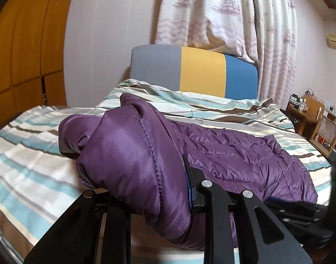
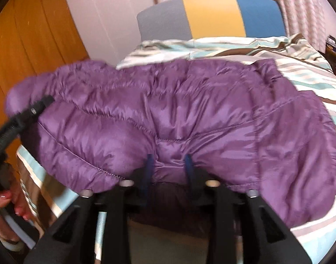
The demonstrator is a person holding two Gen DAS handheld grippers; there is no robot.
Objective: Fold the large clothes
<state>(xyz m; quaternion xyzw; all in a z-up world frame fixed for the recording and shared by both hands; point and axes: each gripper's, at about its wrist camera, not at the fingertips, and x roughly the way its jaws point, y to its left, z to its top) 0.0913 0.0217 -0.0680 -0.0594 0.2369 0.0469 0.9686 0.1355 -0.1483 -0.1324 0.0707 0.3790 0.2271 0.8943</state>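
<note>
A purple quilted down jacket [image 1: 222,151] lies across the striped bed. In the left wrist view a fold of it drapes over my left gripper [image 1: 168,189], which is shut on the jacket's edge; one finger is hidden under the fabric. In the right wrist view the jacket [image 2: 168,114] is lifted and stretched wide, and my right gripper [image 2: 169,165] is shut on its near hem, with a bunch of fabric pinched between the blue pads [image 2: 187,165]. The left gripper also shows in the right wrist view [image 2: 36,107], holding the jacket's left end.
The bed has a striped teal, white and brown cover [image 1: 36,154] and a grey, yellow and blue headboard [image 1: 194,72]. A wooden wardrobe [image 1: 20,55] stands to the left, curtains [image 1: 222,11] behind, and cluttered wooden shelves [image 1: 315,118] to the right.
</note>
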